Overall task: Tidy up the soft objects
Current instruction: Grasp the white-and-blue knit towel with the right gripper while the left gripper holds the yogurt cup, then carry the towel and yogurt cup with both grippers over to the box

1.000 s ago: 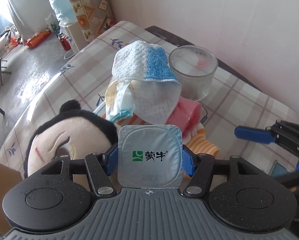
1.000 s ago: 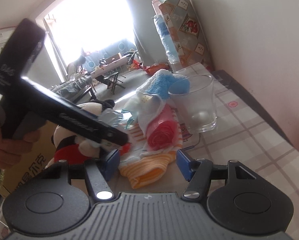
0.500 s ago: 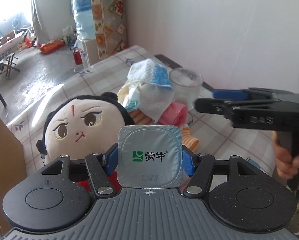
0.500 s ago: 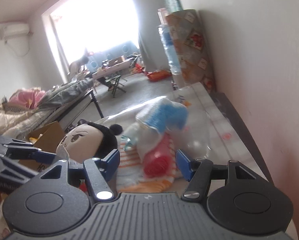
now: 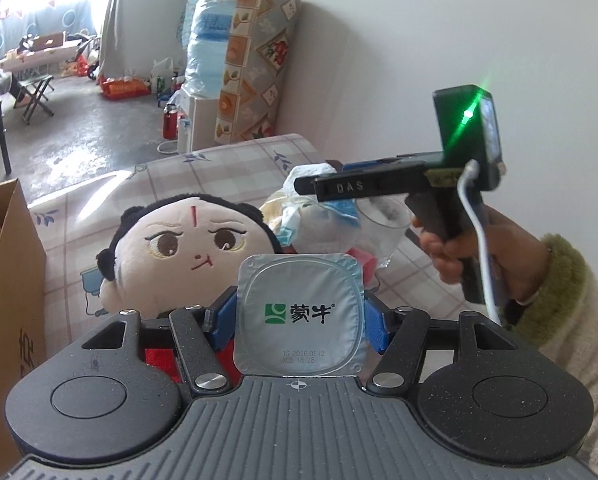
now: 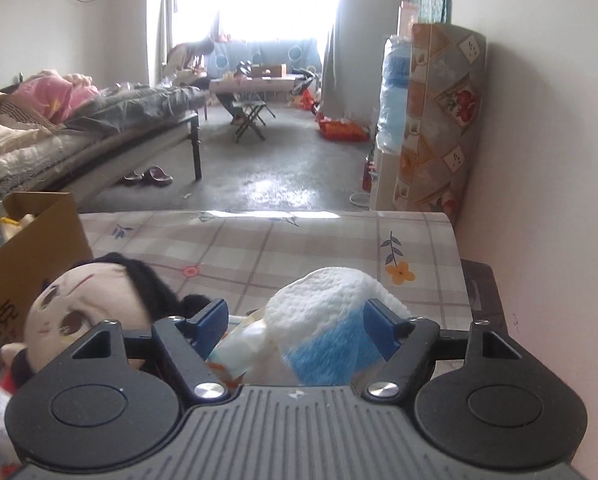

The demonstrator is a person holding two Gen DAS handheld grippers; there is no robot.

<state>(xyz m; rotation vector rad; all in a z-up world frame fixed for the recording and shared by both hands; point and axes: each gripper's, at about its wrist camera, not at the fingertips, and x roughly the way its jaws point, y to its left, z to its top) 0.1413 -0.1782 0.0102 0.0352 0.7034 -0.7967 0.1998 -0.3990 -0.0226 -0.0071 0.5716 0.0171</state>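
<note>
My left gripper [image 5: 299, 318] is shut on a square yogurt cup [image 5: 301, 280] with a foil lid and holds it above the plush doll [image 5: 187, 236]. The doll lies on the checked tablecloth [image 5: 203, 172] beside a pile of cloths. A white-and-blue towel [image 6: 323, 320] tops that pile. My right gripper [image 6: 297, 314] hovers over the towel with its jaws opening; the towel shows between the blue pads, which do not press on it. From the left wrist view, the right gripper [image 5: 319, 178] hangs just above the towel [image 5: 311, 170], held by a hand [image 5: 451, 256].
A clear glass cup [image 5: 383, 232] stands behind the pile near the wall, with a pink roll [image 5: 365, 258] at its foot. An open cardboard box [image 6: 31, 248] stands at the table's left edge. Beyond the far table edge [image 6: 299, 214] is the floor.
The right gripper has risen from beside the orange cloth to above the towel, and its jaws stand wider. The left gripper has pulled back and swung, with the yogurt cup held throughout.
</note>
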